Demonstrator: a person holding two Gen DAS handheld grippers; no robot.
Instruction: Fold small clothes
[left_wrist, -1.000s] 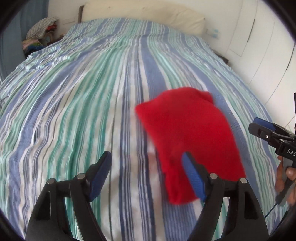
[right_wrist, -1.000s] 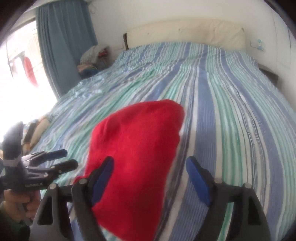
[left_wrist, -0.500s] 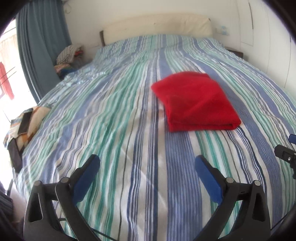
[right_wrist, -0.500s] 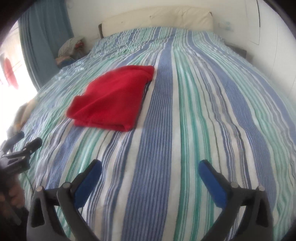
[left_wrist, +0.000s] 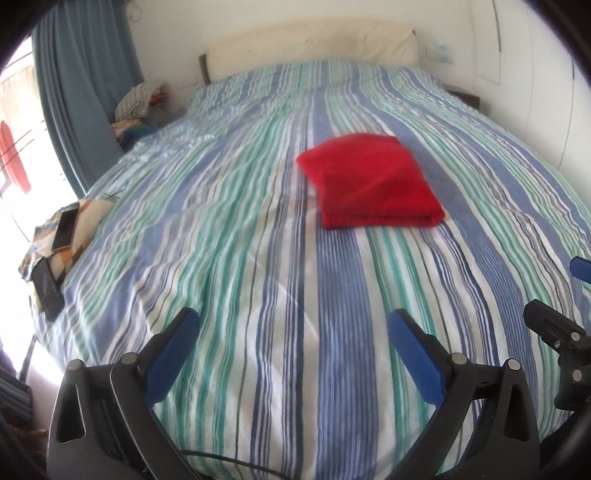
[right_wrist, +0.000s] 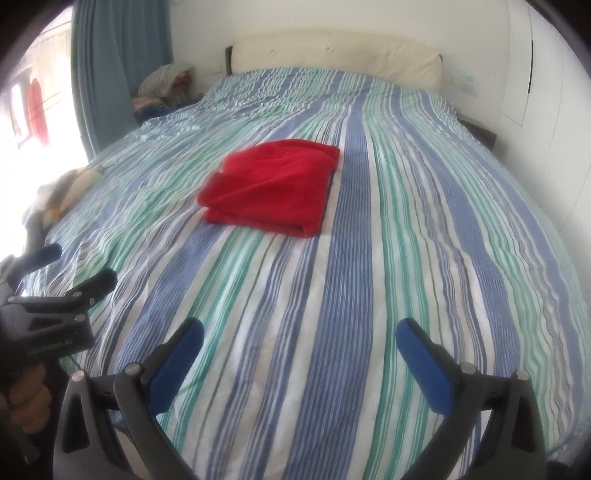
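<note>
A red cloth (left_wrist: 373, 181) lies folded in a neat rectangle on the striped bed (left_wrist: 229, 236), near its middle; it also shows in the right wrist view (right_wrist: 273, 188). My left gripper (left_wrist: 291, 328) is open and empty, held back above the bed's near part, well short of the cloth. My right gripper (right_wrist: 301, 338) is open and empty too, also well back from the cloth. The left gripper also shows at the left edge of the right wrist view (right_wrist: 70, 266).
A patterned cloth with a phone on it (left_wrist: 66, 229) lies at the bed's left edge. A pile of clothes (left_wrist: 140, 99) sits by the blue curtain (left_wrist: 85, 92). A cream headboard (left_wrist: 314, 40) and white wall close the far end.
Both grippers have let go of the red cloth and pulled back toward the foot of the bed. The cloth now lies flat and folded.
</note>
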